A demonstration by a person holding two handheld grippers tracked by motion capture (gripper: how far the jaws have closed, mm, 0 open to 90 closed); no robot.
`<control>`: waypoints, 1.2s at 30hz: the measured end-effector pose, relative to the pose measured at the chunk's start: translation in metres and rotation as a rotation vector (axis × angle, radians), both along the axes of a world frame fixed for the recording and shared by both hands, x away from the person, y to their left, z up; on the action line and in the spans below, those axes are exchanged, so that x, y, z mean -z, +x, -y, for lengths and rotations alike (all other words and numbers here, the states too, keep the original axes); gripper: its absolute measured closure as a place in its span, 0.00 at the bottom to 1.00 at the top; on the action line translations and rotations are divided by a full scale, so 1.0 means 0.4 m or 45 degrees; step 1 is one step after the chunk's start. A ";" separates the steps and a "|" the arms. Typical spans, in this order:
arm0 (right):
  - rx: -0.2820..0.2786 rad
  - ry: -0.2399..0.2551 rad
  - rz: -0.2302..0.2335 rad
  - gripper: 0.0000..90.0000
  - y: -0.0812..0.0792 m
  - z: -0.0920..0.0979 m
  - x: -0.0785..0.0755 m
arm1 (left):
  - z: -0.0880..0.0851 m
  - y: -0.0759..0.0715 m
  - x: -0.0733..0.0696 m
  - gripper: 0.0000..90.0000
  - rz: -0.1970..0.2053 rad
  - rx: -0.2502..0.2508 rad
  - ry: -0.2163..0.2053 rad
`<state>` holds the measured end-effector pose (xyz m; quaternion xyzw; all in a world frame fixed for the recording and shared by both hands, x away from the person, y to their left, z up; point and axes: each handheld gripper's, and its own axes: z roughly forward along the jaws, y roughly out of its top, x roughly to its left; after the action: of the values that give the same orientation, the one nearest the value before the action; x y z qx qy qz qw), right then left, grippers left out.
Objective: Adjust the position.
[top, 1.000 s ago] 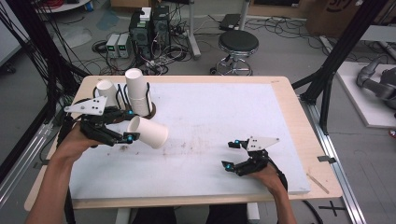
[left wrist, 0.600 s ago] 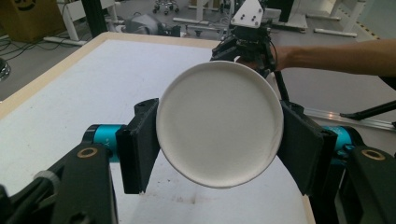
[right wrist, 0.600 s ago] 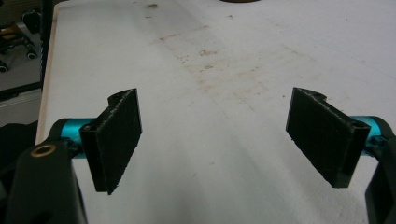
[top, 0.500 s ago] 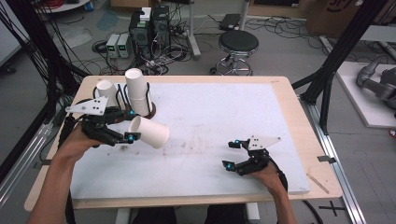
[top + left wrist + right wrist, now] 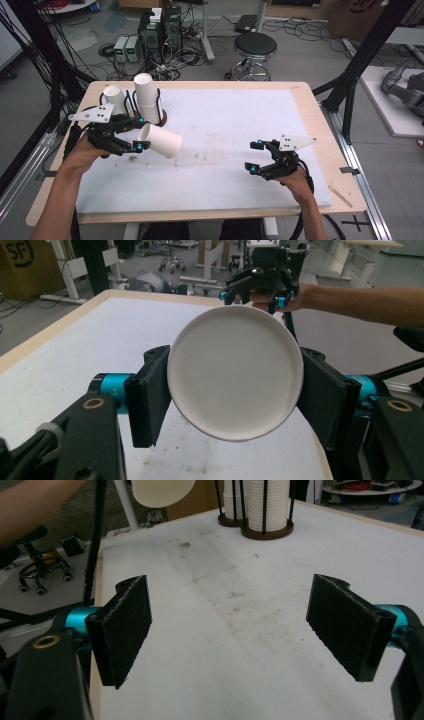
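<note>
At the table's left, the left gripper (image 5: 137,134) clamps a sideways paper cup (image 5: 161,141), hiding its mouth; the right gripper (image 5: 255,157), near-right, gapes empty.

The left gripper (image 5: 235,390) clamps a white cup (image 5: 235,372) — base toward the camera — above the table (image 5: 90,335); the right gripper (image 5: 260,287) hangs beyond.

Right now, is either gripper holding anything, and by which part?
The left gripper holds a white paper cup on its side, clamped across its wall near the base. The right gripper is open and holds nothing.
</note>
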<state>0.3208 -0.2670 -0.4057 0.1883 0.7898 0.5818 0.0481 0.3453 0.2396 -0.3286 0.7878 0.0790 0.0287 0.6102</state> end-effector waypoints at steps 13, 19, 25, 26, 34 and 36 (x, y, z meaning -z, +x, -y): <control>-0.118 0.040 0.038 0.21 0.036 -0.073 -0.108 | 0.054 0.003 0.027 0.38 -0.013 0.048 -0.016; -0.162 0.039 0.044 0.21 0.052 -0.111 -0.136 | 0.084 -0.003 0.027 0.38 -0.005 0.067 -0.026; -0.205 0.063 0.043 0.21 0.061 -0.145 -0.151 | 0.122 -0.007 0.036 0.38 -0.006 0.084 -0.036; -0.215 0.070 0.049 0.21 0.064 -0.151 -0.153 | 0.128 -0.007 0.037 0.38 -0.005 0.084 -0.035; -0.282 0.084 0.053 0.21 0.074 -0.216 -0.172 | 0.160 -0.012 0.049 0.38 -0.015 0.104 -0.036; -0.303 0.098 0.053 0.21 0.077 -0.231 -0.173 | 0.164 -0.012 0.051 0.38 -0.016 0.107 -0.043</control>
<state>0.3514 -0.1746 -0.3365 0.0827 0.7824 0.6171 -0.0120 0.3403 0.1741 -0.3492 0.7802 0.0501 -0.0032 0.6236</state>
